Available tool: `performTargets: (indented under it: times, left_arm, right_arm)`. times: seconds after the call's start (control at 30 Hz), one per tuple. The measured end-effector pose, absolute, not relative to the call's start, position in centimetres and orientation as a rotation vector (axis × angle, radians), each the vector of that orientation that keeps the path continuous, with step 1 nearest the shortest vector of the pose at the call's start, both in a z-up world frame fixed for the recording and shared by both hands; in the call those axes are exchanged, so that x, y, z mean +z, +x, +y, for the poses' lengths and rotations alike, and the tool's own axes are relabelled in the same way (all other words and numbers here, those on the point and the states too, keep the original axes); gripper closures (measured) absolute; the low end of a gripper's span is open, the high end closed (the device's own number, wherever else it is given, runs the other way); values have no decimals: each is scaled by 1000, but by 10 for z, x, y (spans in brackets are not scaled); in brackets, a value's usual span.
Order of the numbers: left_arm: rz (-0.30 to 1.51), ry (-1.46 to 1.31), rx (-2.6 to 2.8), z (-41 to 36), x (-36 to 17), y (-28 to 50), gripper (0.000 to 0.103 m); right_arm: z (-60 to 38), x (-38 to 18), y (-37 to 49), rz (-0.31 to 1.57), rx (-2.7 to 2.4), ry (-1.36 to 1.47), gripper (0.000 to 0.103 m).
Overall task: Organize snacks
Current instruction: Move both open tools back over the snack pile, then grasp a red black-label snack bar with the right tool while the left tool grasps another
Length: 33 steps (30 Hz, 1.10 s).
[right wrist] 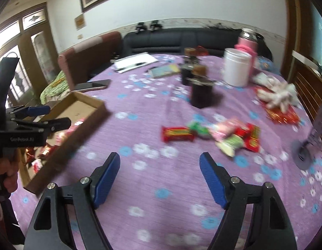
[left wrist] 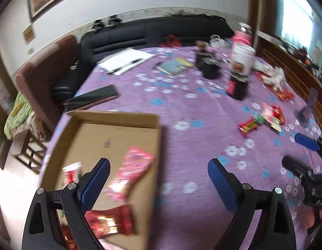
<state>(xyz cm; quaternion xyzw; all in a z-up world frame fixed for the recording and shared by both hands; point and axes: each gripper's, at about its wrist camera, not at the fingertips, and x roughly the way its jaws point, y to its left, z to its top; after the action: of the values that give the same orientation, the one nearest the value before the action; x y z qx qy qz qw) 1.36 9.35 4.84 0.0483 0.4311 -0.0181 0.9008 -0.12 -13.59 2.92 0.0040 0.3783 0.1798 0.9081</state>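
Hovering over the purple flowered tabletop, you've got both grippers spread wide with nothing between the pads. Your left gripper hangs at the right edge of the shallow cardboard box, where a pink snack packet, a red foil packet and a white-and-red packet already lie inside. Your right gripper sits above bare cloth, near the loose pile of snacks, with a red wrapped bar at its left end. That pile lies well apart from the box. Behind it stand dark jars and a white canister.
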Motion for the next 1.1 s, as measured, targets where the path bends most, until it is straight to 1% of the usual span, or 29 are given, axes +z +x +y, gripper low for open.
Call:
performTargets:
  times: [0.43,0.67,0.7,0.8,0.83,0.97,1.0,1.03,1.1]
  left_arm:
    - [905,295,-256,-29,4,51,6]
    - [906,294,-313,-58,-12,82,6]
    - [905,288,-313,-59,-13,86,6]
    - [898,251,-323,-58,-17,97,6]
    - [898,241,-324,-56,-17,100,6]
    - [902,222,-340,-54,-23,113,6]
    - [902,225,-344,-55,-24,114,6]
    - [904,229,-349,-55,-26,116,7]
    - [910,239,-363,-58,-30,119,13]
  right_arm:
    - [-214,8,21,787,284,21,25]
    - [-253,-5,55,812,204,91,26]
    - [-260,-8,63,821,188,110,29]
    - [-267,-15,80,843,174,150,50]
    - [-267,-17,86,850,170,156,53]
    - [-258,-26,102,870,160,127,58]
    - [-255,-29,106,881,155,115,60]
    - [-253,-31,110,889,152,108,65]
    - [-249,-38,115,909,139,87,70]
